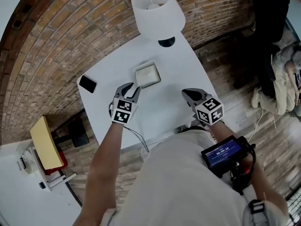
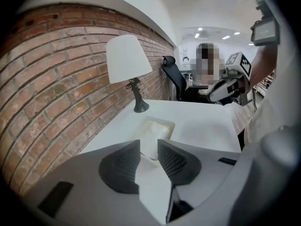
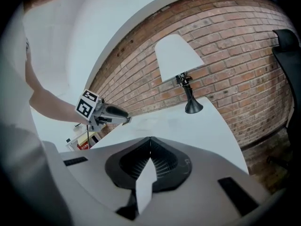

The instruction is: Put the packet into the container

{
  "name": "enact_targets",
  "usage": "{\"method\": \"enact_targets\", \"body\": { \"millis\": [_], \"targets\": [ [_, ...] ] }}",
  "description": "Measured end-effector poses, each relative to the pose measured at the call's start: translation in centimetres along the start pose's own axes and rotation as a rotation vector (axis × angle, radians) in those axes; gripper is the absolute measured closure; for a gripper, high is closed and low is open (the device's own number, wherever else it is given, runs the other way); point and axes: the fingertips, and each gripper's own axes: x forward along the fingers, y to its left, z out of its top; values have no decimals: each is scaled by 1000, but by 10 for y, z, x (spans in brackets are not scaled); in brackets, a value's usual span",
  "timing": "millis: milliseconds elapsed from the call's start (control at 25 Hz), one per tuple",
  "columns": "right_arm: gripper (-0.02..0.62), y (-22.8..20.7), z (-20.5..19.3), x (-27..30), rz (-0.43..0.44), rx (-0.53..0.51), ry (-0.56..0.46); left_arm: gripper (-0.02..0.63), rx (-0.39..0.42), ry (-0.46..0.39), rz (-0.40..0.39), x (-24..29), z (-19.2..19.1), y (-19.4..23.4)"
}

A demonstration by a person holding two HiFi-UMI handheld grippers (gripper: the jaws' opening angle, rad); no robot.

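A shallow white container [image 1: 147,75] [image 2: 155,128] sits on the white table [image 1: 164,109], with a white pillow-like packet [image 2: 151,138] lying inside it. My left gripper [image 1: 133,89] [image 2: 149,147] is at the container's near-left corner. Its jaws stand a narrow gap apart, and the container's near end shows through that gap. I see no pad pressing on anything. My right gripper [image 1: 186,94] [image 3: 150,142] hovers over bare table to the right of the container, jaws together and holding nothing.
A white-shaded lamp [image 1: 157,13] stands at the table's far edge behind the container. A black phone [image 1: 88,84] lies at the left corner. A brick wall runs behind the table. A black office chair [image 2: 173,79] and a person stand farther back.
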Motion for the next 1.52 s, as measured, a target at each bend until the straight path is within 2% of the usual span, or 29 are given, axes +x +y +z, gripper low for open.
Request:
{"method": "enact_targets", "body": {
  "millis": [240,400,600,760,1040,1520],
  "targets": [
    [588,26,27,7,-14,-66,-68,569,-144,-96,37,-38,-22,-25],
    [588,49,30,2,7,-118,-75,595,-244,-157,57,-63,-33,-52],
    [588,91,23,-2,50,-177,-63,595,-353,-223,61,-98,-53,-86],
    [588,113,7,-12,75,-197,-54,595,-403,-268,62,-121,-66,-105],
    [588,140,-31,-37,57,-161,-28,595,-489,-304,48,-156,-94,-127],
    [588,183,-47,-39,64,-190,-36,595,-500,-338,31,-182,-110,-146]
  ]
}}
